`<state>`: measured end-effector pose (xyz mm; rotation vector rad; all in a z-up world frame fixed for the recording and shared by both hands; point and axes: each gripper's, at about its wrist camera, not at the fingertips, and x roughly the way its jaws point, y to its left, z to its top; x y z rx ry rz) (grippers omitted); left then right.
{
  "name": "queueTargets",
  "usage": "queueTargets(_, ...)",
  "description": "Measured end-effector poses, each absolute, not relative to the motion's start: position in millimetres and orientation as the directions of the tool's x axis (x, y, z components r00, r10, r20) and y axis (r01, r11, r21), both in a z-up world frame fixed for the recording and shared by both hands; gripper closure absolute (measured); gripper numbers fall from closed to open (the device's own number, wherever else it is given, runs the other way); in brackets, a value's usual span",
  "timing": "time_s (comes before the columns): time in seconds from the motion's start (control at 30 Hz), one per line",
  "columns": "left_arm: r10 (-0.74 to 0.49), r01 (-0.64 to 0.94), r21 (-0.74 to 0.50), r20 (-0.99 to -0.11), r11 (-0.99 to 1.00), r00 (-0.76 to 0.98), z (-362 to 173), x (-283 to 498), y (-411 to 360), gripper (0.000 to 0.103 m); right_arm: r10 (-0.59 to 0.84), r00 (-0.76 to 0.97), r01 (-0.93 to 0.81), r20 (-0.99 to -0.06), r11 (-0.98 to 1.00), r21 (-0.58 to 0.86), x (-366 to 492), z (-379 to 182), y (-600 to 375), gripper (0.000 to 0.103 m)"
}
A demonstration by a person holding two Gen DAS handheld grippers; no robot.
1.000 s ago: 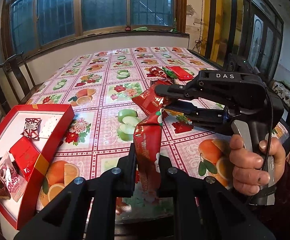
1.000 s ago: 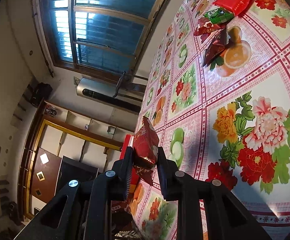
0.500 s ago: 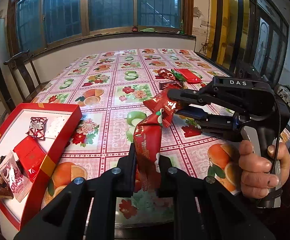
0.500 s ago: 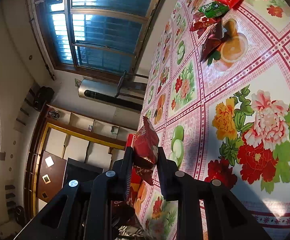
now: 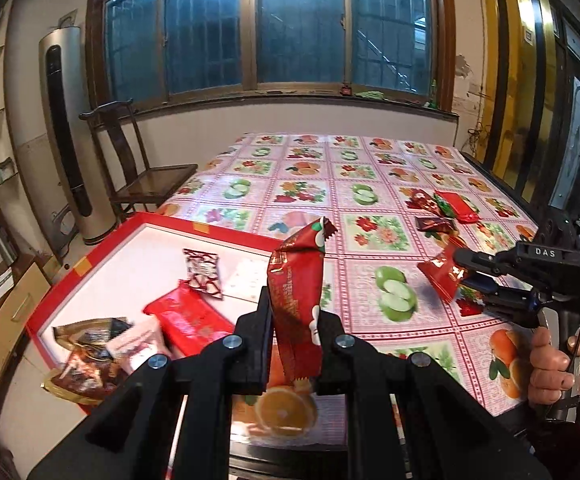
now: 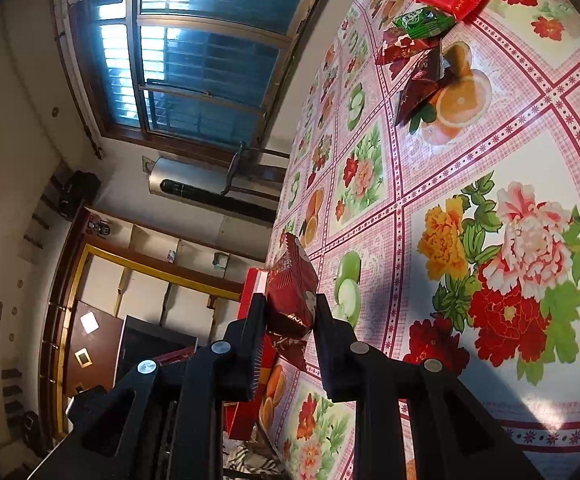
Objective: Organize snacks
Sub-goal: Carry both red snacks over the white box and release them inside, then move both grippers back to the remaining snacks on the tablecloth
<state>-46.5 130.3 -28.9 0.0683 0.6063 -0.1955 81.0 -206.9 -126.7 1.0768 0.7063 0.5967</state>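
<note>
Red box part filled. My left hand-held gripper clamps red packet, right hand-held gripper clamps second packet; snack cluster waits on bench.

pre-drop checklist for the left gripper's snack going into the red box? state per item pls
1. Left gripper shut on red snack packet: ok.
2. Right gripper shut on its own dark red packet: ok.
3. Red box open, white floor free near the far edge: ok.
4. Left packet over the box: not ok, it sits at the box's right rim.
5. Height above box floor: cannot tell.
</note>
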Motion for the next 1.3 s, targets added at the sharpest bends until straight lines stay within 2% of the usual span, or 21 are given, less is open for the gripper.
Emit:
queueTargets(0.13, -0.087, 0.129, 0.036, -0.556, 0.991, 0.827, -19, -49, 163, 0.090, 0.716, 0.638, -0.090, -0.283, 0.434, 0.896, 83, -116, -194, 0.079)
queueTargets(0.27, -0.015, 0.054, 0.052, -0.559, 0.997, 0.829, -17, -48, 195, 0.090, 0.754, 0.597, -0.115, -0.273, 0.418, 0.901, 93, -111, -168, 0.078)
queueTargets(0.53, 0.042, -0.017, 0.047, -0.631, 0.999, 0.775, -31, -31, 230, 0.090, 0.827, 0.464, -0.199, -0.318, 0.447, 0.872, 128, -94, -68, 0.078)
queueTargets(0.67, 0.080, -0.031, 0.086, -0.663, 0.996, 0.744, -31, -5, 231, 0.087, 0.852, 0.396, -0.218, -0.343, 0.450, 0.866, 158, -84, -10, 0.076)
queueTargets(0.7, 0.084, -0.027, 0.095, -0.672, 0.995, 0.736, -30, 4, 231, 0.074, 0.852, 0.385, -0.221, -0.355, 0.458, 0.861, 165, -80, 3, 0.076)
queueTargets(0.73, 0.099, -0.039, 0.104, -0.679, 0.994, 0.728, -27, 10, 233, 0.050, 0.839, 0.387, -0.217, -0.381, 0.485, 0.847, 172, -74, 15, 0.071)
queueTargets(0.77, 0.128, -0.066, 0.115, -0.682, 0.991, 0.720, -24, 15, 234, 0.037, 0.824, 0.398, -0.219, -0.403, 0.512, 0.830, 176, -68, 23, 0.066)
queueTargets(0.8, 0.148, -0.089, 0.121, -0.681, 0.989, 0.717, -20, 17, 235, 0.019, 0.815, 0.412, -0.226, -0.408, 0.525, 0.820, 179, -63, 25, 0.053)
queueTargets(0.83, 0.146, -0.092, 0.116, -0.670, 0.989, 0.728, -16, 15, 236, 0.018, 0.810, 0.430, -0.226, -0.398, 0.523, 0.822, 179, -59, 24, 0.040)
queueTargets(0.9, 0.136, -0.089, 0.104, -0.653, 0.991, 0.745, -13, 6, 237, 0.017, 0.797, 0.483, -0.222, -0.363, 0.513, 0.829, 175, -55, 9, 0.027)
queueTargets(0.97, 0.116, -0.076, 0.090, -0.647, 0.993, 0.754, -16, -1, 232, 0.016, 0.764, 0.546, -0.226, -0.345, 0.531, 0.817, 169, -54, -16, 0.026)
queueTargets(1.1, 0.051, 0.001, 0.076, -0.681, 0.997, 0.731, -33, -7, 202, 0.016, 0.699, 0.615, -0.130, -0.365, 0.546, 0.828, 163, -68, -82, 0.026)
queueTargets(1.3, -0.031, 0.154, 0.114, -0.700, 0.982, 0.714, -40, -1, 129, 0.016, 0.508, 0.733, 0.015, -0.453, 0.653, 0.757, 145, -68, -192, 0.026)
